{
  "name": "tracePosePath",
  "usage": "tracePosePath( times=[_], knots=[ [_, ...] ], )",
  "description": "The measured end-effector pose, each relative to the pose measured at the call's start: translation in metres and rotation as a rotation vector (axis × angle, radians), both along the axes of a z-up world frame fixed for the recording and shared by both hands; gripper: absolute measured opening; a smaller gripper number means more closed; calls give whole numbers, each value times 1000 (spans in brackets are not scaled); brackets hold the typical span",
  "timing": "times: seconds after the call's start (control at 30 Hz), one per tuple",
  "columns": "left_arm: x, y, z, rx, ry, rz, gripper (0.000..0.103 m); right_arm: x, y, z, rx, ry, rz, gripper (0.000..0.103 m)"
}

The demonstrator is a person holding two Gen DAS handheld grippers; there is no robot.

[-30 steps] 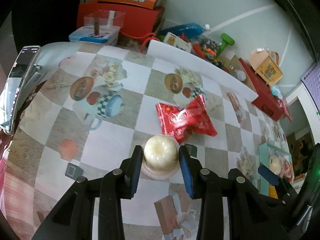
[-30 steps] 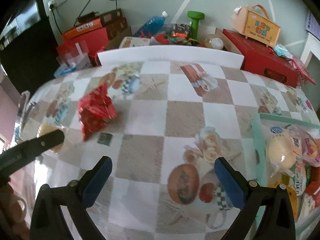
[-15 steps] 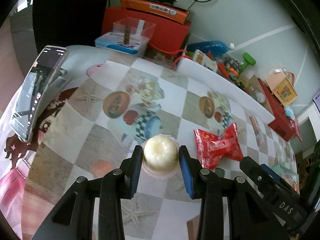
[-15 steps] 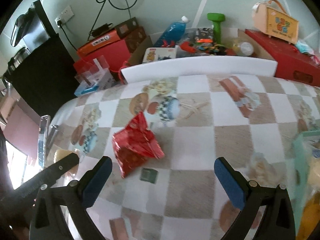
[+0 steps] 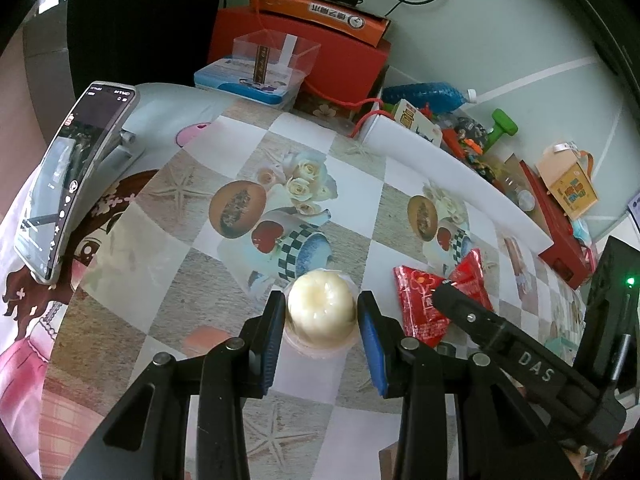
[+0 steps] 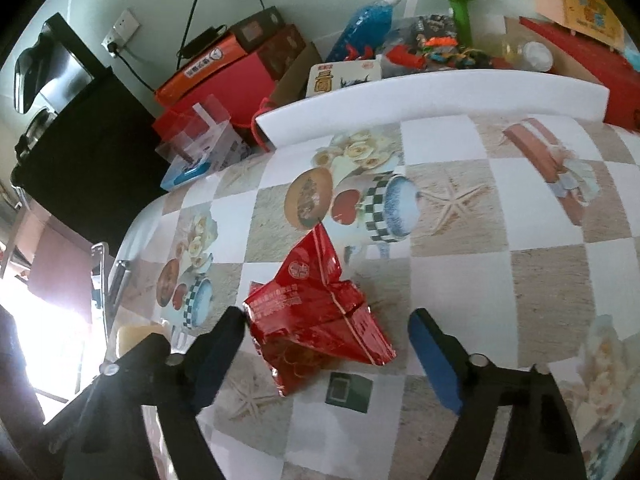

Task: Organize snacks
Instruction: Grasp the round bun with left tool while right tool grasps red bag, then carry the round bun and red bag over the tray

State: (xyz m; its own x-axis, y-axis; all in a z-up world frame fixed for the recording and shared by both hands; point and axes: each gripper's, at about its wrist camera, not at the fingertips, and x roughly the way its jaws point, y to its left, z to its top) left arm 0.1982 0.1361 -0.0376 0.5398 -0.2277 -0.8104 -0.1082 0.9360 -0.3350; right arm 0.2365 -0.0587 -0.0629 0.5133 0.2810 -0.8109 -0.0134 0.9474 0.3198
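Your left hand-held gripper [image 5: 322, 318] grips the pudding cup [image 5: 321, 312] above the tabletop [image 5: 160, 240], your right hand-held gripper [image 6: 326, 338] is closing around the red snack packet [image 6: 320, 320], neither yet stowed

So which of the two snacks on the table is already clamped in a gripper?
The white pudding cup: the left gripper is shut on it. The red snack packet only lies between the right gripper's closing jaws, not yet pinched.
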Motion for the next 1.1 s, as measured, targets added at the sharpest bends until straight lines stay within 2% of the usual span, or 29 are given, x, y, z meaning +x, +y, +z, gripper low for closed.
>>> tracePosePath(
  times=[0.03,0.1,0.33,0.73,1.1],
  knots=[
    [0,0,0,-1,1,0,38,0,1,0,2,-3,2,75],
    [0,0,0,-1,2,2,38,0,2,1,4,-10,8,59],
    [-1,-2,1,-4,2,-5,38,-8,-4,9,-6,-29,-11,58],
    [-7,-15,16,-2,-23,-44,38,-59,-27,51,-23,-128,-59,58],
    [-18,-37,28,4,-37,-99,38,-111,-49,78,-133,-161,-131,58]
  ],
)
